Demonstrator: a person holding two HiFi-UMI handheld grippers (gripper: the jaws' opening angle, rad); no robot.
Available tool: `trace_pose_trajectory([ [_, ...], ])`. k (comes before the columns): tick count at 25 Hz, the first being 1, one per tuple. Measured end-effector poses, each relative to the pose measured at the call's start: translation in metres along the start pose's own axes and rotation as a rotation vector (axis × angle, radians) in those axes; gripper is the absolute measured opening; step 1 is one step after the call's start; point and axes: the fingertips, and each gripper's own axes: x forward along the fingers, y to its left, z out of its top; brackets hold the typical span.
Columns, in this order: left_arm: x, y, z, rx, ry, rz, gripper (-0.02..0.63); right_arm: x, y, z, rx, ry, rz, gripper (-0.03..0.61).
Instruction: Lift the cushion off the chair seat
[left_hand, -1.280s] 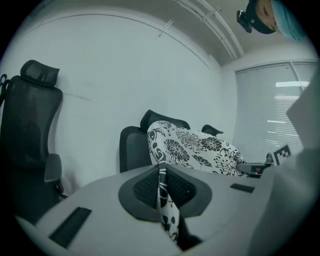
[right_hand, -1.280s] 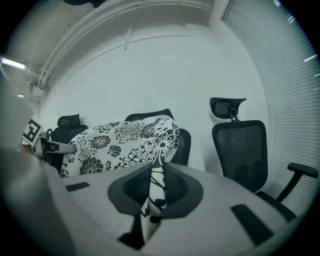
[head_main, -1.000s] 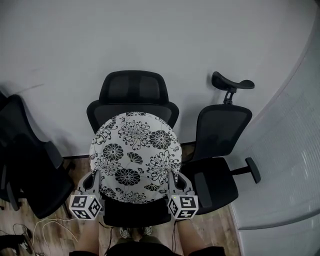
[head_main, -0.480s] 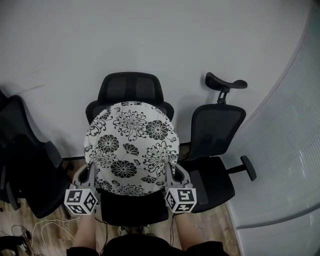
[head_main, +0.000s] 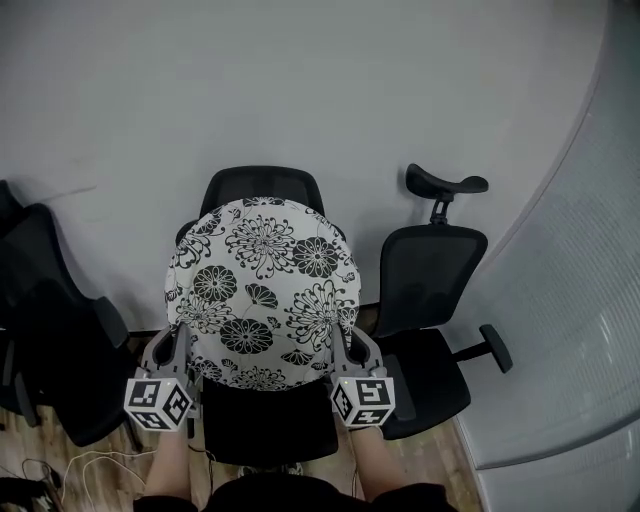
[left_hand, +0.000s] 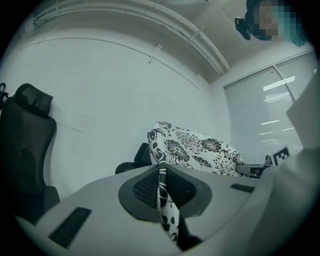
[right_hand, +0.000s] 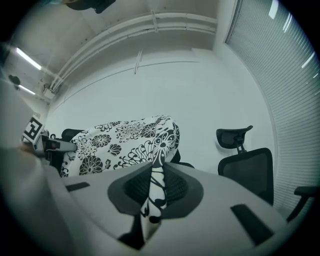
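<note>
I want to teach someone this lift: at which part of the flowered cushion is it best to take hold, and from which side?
Probably the thin rim of the cushion, at its left and right sides, coming from the near, lower edge. It is a wide flat round, so only the rim fits between jaws. The left gripper and right gripper hold it so.
</note>
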Motion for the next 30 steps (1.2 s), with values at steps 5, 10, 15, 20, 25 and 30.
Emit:
trace_pose_trajectory([
  [5, 0.000, 0.001, -0.005, 0.003, -0.045, -0.008, 0.020, 0.000, 0.000, 0.000, -0.022, -0.046, 0.002, 0.040],
  [10, 0.001, 0.001, -0.007, 0.015, -0.082, -0.019, 0.020, 0.001, -0.002, 0.001, -0.042, -0.079, 0.003, 0.040],
  [15, 0.001, 0.002, -0.010, 0.018, -0.114, -0.031, 0.020, -0.002, 0.000, 0.003, -0.057, -0.112, 0.001, 0.040],
  [20, 0.003, 0.003, -0.014, 0.020, -0.155, -0.048, 0.020, -0.001, -0.001, 0.003, -0.081, -0.147, 0.000, 0.040],
  [25, 0.005, 0.004, -0.019, 0.029, -0.191, -0.059, 0.020, 0.000, -0.002, 0.002, -0.094, -0.181, -0.001, 0.040],
  [30, 0.008, 0.005, -0.022, 0.036, -0.219, -0.067, 0.020, 0.002, -0.003, 0.000, -0.105, -0.205, -0.001, 0.040],
])
